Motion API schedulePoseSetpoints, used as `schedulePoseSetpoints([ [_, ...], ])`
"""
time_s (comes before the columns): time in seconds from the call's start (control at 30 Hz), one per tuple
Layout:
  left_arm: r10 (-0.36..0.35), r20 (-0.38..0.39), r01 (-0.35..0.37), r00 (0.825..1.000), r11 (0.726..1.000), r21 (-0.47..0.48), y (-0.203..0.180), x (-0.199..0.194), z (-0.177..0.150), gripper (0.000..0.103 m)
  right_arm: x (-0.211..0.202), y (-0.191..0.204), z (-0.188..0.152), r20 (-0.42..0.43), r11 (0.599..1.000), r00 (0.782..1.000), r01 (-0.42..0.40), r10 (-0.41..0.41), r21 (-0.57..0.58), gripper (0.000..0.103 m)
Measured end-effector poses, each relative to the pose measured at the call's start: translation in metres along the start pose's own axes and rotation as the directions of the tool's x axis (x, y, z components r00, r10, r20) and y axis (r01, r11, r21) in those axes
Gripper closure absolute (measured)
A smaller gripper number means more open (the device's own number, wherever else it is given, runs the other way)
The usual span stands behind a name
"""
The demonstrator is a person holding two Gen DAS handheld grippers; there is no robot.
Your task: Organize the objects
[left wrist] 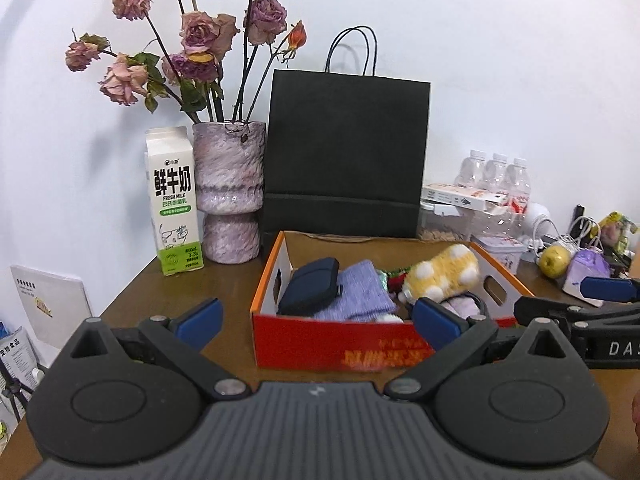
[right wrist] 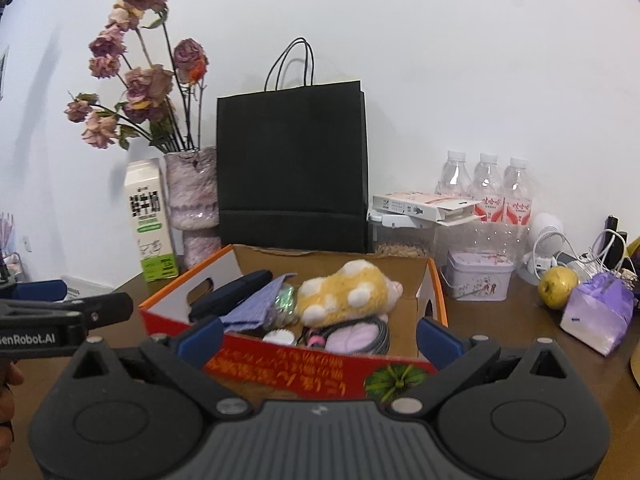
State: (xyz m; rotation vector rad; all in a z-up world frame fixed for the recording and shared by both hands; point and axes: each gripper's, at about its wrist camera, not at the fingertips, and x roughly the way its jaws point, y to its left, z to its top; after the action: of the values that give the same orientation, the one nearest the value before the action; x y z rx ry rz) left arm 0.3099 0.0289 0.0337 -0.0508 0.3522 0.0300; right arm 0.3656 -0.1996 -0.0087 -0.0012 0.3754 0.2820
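Observation:
A red and orange cardboard box [left wrist: 340,344] stands on the brown table [left wrist: 168,292]. It holds a dark blue pouch [left wrist: 310,286], a purple knit cloth [left wrist: 360,292], a yellow plush toy with white spots [left wrist: 442,270] and a pink round case [right wrist: 356,336]. My left gripper [left wrist: 318,322] is open and empty just before the box's front wall. My right gripper [right wrist: 318,338] is open and empty at the box's front right corner. The box [right wrist: 320,372] and the plush toy [right wrist: 348,292] also show in the right wrist view.
A milk carton [left wrist: 174,200], a vase of dried roses [left wrist: 230,188] and a black paper bag [left wrist: 346,156] stand behind the box. To the right are water bottles [right wrist: 486,192], a small tin [right wrist: 478,276], a green apple [right wrist: 558,286], a purple packet [right wrist: 598,312] and cables.

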Motion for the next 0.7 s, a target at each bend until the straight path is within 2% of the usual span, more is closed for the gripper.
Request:
schedulePoseSetpoints([
  [0.37,0.001,-0.028,0.000,1.000,0.999,0.040,-0.002,-0.068,-0.026,0.000,-0.068,0.008,-0.023,-0.031,1.000,1.000,-0.003,0.004,0.013,0.000],
  [0.7,0.002,-0.067,0.000,0.998,0.999,0.037,0.004,-0.124,-0.053,0.000,-0.124,0.019,-0.050,-0.061,1.000,0.998,-0.003,0.003,0.000,0.000],
])
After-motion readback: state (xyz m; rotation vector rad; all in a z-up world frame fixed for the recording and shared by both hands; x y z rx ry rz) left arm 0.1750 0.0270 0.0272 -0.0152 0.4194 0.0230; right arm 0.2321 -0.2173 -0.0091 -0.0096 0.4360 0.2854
